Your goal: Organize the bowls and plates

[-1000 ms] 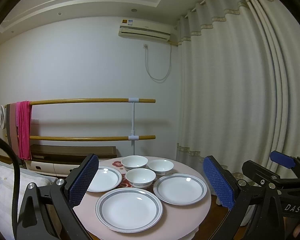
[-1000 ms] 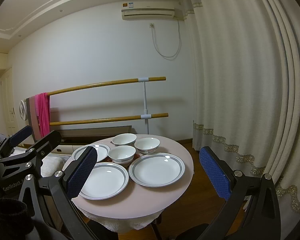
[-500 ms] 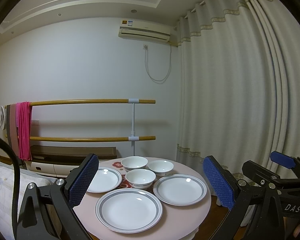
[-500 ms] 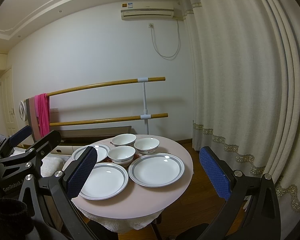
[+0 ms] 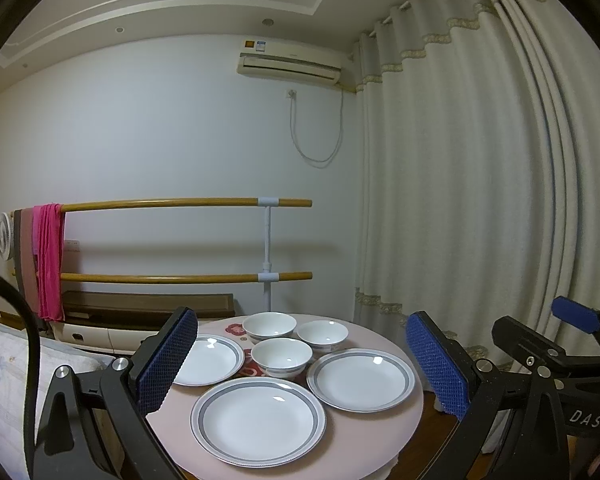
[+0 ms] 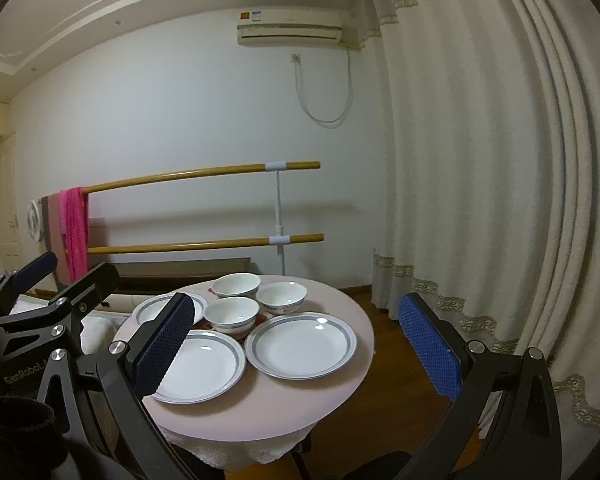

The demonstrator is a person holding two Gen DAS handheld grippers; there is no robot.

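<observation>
Three white plates with grey rims lie on a round pink table (image 5: 376, 436): a near plate (image 5: 258, 420), a right plate (image 5: 360, 379) and a left plate (image 5: 210, 359) partly behind a finger. Three white bowls sit behind them: front bowl (image 5: 281, 356), back bowl (image 5: 269, 325), right bowl (image 5: 322, 334). My left gripper (image 5: 300, 360) hangs open, well short of the table, nothing held. In the right wrist view the same plates (image 6: 305, 345) and bowls (image 6: 231, 312) show, and my right gripper (image 6: 296, 344) is open and empty too.
White curtains (image 5: 480, 200) hang close to the table's right side. A wooden double-bar rack (image 5: 180, 240) with a pink cloth (image 5: 50, 260) stands behind against the wall. A bed edge (image 5: 4, 380) lies left. Wooden floor (image 6: 392, 360) shows to the right.
Almost nothing: both views have shifted very slightly; plates, bowls and both open grippers stay as they were.
</observation>
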